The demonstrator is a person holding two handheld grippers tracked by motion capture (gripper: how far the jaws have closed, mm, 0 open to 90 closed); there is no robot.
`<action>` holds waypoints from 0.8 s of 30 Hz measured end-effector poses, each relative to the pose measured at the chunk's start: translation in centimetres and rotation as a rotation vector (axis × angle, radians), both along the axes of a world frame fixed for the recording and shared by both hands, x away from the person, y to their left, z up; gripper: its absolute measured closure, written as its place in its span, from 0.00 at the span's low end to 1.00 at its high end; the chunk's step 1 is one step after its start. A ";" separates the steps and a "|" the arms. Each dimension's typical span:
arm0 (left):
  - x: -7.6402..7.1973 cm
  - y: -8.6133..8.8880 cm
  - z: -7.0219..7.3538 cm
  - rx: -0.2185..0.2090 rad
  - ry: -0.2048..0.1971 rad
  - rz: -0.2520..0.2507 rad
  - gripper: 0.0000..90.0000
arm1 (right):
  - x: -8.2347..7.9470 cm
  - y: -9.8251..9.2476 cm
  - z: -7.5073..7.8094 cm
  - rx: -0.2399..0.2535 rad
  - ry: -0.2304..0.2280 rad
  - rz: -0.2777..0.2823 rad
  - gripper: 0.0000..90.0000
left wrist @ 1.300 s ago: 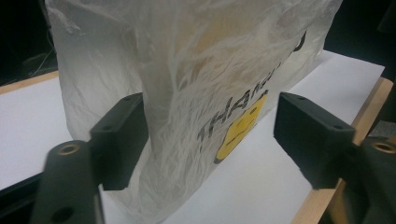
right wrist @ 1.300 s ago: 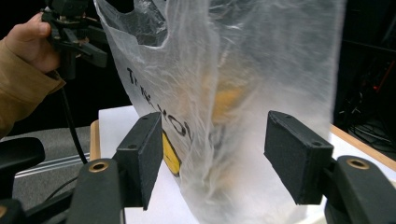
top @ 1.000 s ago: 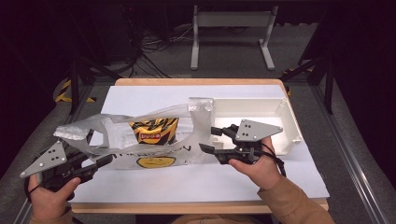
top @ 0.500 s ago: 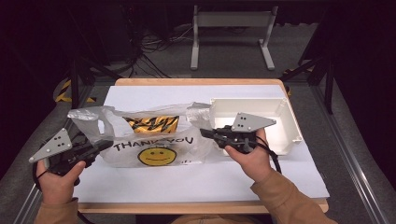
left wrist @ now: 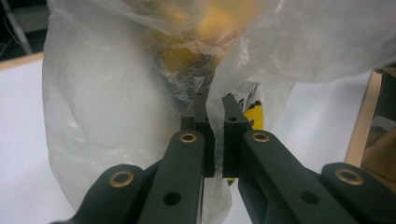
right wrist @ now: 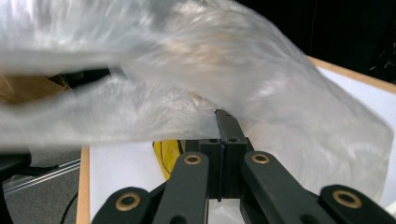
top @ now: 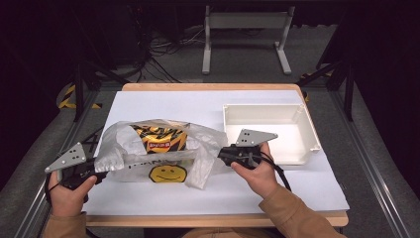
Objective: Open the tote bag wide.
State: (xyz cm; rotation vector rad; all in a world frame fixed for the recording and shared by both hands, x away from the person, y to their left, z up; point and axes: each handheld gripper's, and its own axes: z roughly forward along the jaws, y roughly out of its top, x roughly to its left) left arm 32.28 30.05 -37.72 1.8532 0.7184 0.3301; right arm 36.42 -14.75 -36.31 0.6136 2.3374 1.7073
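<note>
a: what stands on the tabletop at the right?

b: a white plastic bin, open on top, on the white sheet that covers most of the wooden tabletop. it sits toward the right edge, nearer the far side.

a: and past the far edge?

b: a grey metal stand on the floor, with a tangle of black cables to its left. yellow-and-black striped tape marks the floor off the far left corner.
</note>
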 end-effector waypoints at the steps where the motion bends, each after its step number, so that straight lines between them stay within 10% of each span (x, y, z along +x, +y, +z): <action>1: 0.1 0.0 -0.3 0.007 0.010 0.002 0.99 | 0.0 0.0 -0.3 -0.002 0.007 -0.002 1.00; 24: 1.6 -1.4 -4.0 0.102 0.110 -0.004 0.98 | 0.4 0.7 -4.9 -0.127 0.072 -0.012 1.00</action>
